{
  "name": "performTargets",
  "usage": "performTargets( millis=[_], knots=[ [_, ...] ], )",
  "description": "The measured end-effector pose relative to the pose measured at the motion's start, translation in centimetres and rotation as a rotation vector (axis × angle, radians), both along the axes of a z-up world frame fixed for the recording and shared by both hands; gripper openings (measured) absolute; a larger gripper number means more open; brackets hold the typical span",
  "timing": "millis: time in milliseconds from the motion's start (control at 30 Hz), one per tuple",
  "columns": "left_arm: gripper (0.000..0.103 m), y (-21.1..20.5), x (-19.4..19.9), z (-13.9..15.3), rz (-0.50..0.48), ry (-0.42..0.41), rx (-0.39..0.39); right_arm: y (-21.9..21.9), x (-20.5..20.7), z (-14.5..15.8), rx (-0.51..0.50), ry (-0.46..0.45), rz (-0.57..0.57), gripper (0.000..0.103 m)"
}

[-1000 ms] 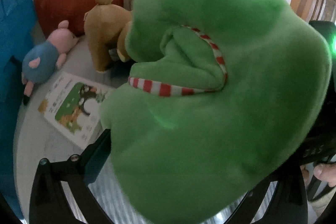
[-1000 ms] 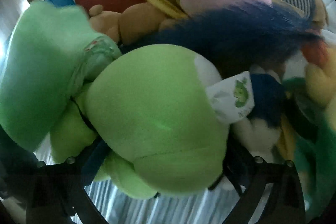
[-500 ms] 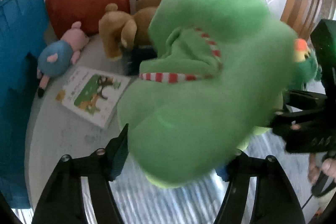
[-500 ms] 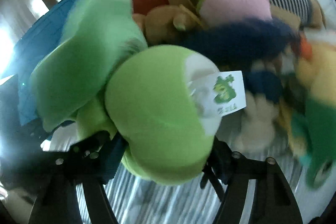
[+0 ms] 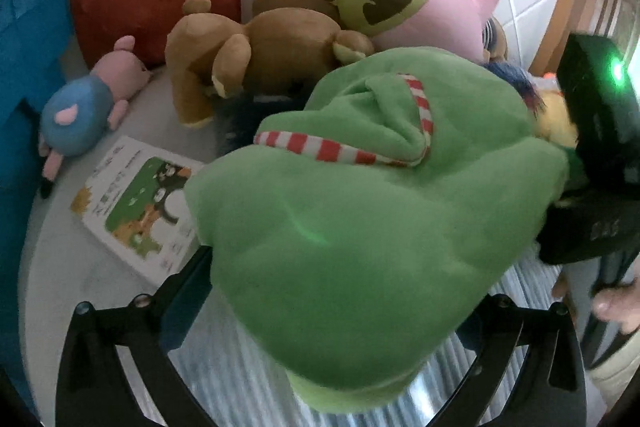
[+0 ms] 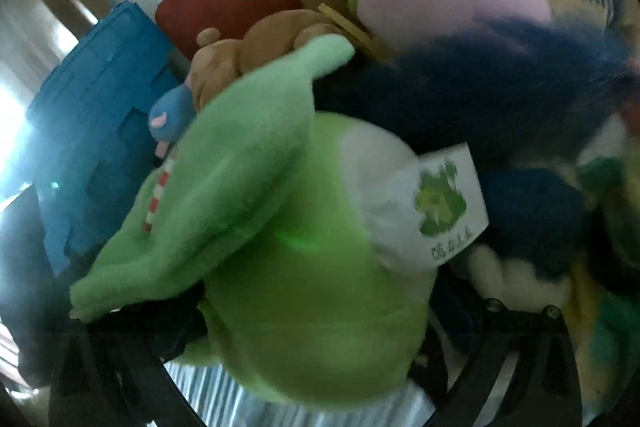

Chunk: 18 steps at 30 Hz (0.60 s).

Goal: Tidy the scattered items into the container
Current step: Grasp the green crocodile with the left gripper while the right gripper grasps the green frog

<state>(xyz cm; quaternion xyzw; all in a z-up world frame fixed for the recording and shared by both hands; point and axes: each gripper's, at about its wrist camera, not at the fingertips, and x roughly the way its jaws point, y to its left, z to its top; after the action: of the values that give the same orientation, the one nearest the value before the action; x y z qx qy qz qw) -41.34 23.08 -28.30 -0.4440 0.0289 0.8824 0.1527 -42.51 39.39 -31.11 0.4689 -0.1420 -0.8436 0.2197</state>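
White worktop (image 5: 52, 267) carries scattered soft toys. Left claw (image 5: 340, 291) grasps a large green plush toy with red-white striped trim (image 5: 360, 211). Right claw (image 6: 312, 327) grasps its lime-green part (image 6: 304, 299).

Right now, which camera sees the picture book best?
The left wrist view. The picture book lies flat on the table there, its green cover showing, only its near corner hidden behind the green plush toy. In the right wrist view the book cannot be seen at all.

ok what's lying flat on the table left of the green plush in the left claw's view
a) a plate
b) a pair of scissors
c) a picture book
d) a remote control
c: a picture book with a green illustrated cover lies flat on the table, left of the green plush, below the small blue and pink pig toy.
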Motion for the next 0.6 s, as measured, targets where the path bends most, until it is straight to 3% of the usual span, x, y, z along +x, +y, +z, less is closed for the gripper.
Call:
performTargets(
  millis=[67,100,133,233,433,600],
  knots=[
    [0.103,0.1,-0.6,0.0,0.005,0.011,0.011,-0.3,-0.5,0.0,0.024,0.025,0.005,0.103],
    [0.103,0.3,-0.6,0.1,0.008,0.019,0.009,0.2,-0.3,0.6,0.036,0.04,0.002,0.097],
    [0.097,0.3,-0.6,0.3,0.01,0.028,0.01,-0.1,-0.1,1.2,0.049,0.065,-0.003,0.09],
    [0.083,0.5,0.2,1.7,0.007,0.056,0.012,1.8,0.9,2.9,0.082,0.116,-0.009,0.082],
    [0.071,0.6,3.0,3.8,-0.013,0.085,-0.02,0.0,2.4,5.8,0.077,0.153,-0.016,0.08],
    [0.06,0.3,6.0,6.8,-0.018,0.136,-0.022,0.5,6.4,9.2,0.071,0.224,-0.026,0.076]
  ],
)
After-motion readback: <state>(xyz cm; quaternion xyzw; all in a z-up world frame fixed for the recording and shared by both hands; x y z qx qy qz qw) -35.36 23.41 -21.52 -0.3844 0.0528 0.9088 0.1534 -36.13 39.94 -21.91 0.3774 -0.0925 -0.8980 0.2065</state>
